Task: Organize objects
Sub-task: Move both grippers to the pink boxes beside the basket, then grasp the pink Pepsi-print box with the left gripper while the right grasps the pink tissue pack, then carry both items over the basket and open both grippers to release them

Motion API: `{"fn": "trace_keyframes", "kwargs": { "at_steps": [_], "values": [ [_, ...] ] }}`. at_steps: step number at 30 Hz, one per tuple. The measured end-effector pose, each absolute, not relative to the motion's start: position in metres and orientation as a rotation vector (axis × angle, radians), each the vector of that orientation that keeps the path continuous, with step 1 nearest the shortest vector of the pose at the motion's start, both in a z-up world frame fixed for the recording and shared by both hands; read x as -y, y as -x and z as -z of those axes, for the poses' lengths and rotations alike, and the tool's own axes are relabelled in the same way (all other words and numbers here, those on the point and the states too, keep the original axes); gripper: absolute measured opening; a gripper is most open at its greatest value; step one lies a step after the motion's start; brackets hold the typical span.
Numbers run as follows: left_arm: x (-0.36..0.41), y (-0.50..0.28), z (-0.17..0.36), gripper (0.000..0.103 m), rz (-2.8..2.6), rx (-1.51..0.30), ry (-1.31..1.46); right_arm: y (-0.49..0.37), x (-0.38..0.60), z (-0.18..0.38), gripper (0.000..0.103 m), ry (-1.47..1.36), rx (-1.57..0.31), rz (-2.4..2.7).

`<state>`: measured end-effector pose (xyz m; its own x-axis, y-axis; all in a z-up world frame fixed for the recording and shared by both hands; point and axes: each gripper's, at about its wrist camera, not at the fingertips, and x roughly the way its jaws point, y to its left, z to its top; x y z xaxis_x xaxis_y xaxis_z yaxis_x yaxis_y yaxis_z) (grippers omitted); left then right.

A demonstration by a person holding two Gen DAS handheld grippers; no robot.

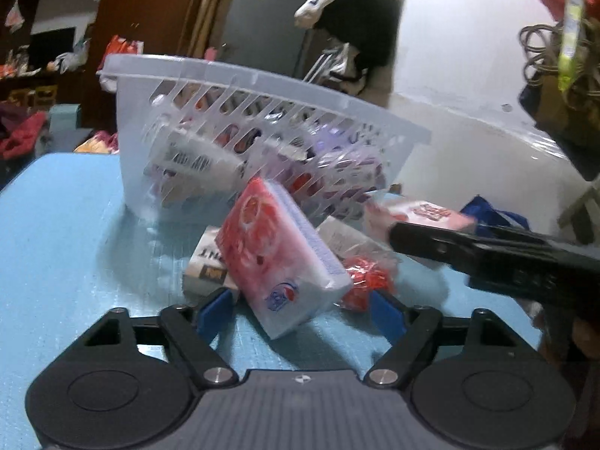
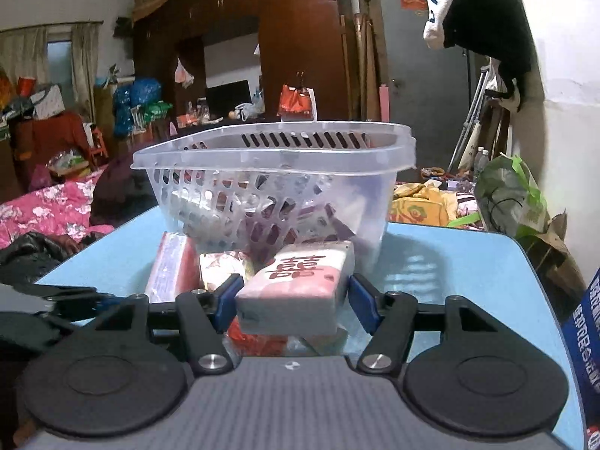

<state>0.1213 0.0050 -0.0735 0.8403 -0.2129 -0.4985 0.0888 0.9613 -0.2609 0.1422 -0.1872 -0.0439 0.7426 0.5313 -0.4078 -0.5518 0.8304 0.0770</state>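
Note:
A clear slotted plastic basket holding several packets stands on the blue table. In front of it lie a pink tissue pack, a white box, a red wrapped item and another white box. My left gripper is open around the near end of the pink tissue pack. My right gripper has its fingers at both sides of a white-pink pack with a red double-happiness sign, with gaps still showing.
A blue printed bag stands at the table's right edge. A green-white plastic bag lies behind the table on the right. A white wall is close on that side. A cluttered bed is at left.

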Motion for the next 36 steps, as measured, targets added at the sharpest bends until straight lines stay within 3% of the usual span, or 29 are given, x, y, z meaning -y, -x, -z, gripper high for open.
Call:
{"fn": "trace_keyframes", "kwargs": {
  "at_steps": [1,4,27,36],
  "values": [
    [-0.005,-0.121,0.074,0.055,0.151,-0.545,0.231,-0.142,0.187,0.044,0.064,0.044,-0.428,-0.595],
    [-0.008,-0.118,0.076,0.053,0.153,-0.525,0.246,-0.141,0.188,0.043,0.064,0.030,-0.419,-0.602],
    [-0.018,-0.076,0.054,0.050,0.179,-0.230,0.205,-0.121,0.183,0.031,0.060,0.048,-0.348,-0.638],
    [-0.035,-0.105,-0.020,0.050,0.208,-0.163,0.204,-0.146,0.168,-0.045,0.059,0.049,-0.229,-0.634]
  ]
}}
